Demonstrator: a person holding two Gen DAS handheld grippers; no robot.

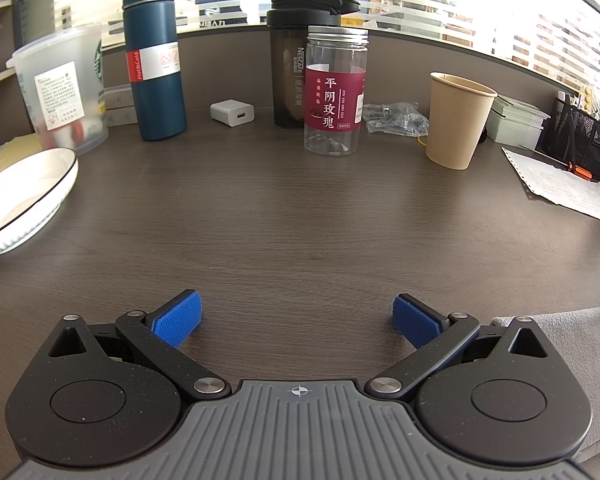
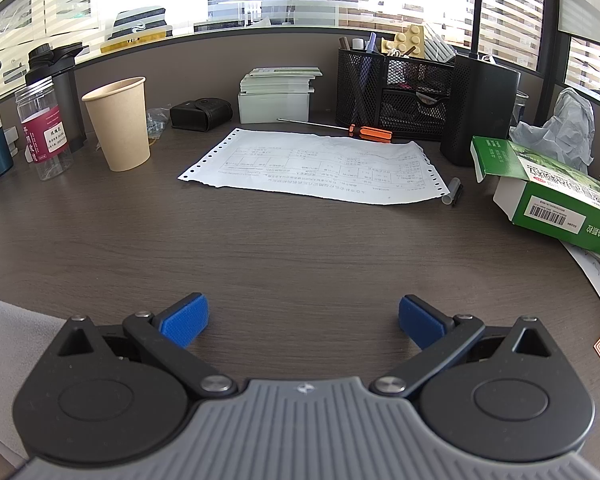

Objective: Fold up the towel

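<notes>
Since only slivers of the towel (image 1: 572, 328) show, we note it first: grey, soft-looking cloth lying flat on the counter (image 1: 300, 220), at 4 o'clock in the left wrist view and at 8 o'clock in the right wrist view (image 2: 16, 336), so it sits between our two tools, partly under their bodies. We judge it light, limp and non-slippery; it should drape and sag when lifted, so pinching a corner or an edge with each tool looks best. Corners are not in view, so we cannot tell which is nearest.

Left gripper (image 1: 298, 318): jaws spread wide, nothing between them, bare counter ahead. Right gripper (image 2: 303, 318): jaws likewise wide apart, holding nothing. Neither touches the towel that we can see. Folding looks not yet started.

Further out, at 12 o'clock of the left gripper stands a clear jar (image 1: 335, 92), with a paper cup (image 1: 458, 120) at 1 o'clock and a white plate (image 1: 24, 200) at 9 o'clock. At 12 o'clock of the right gripper lies a printed sheet (image 2: 316, 168), with an orange screwdriver (image 2: 370, 133) behind it. All are well apart from the towel.
</notes>
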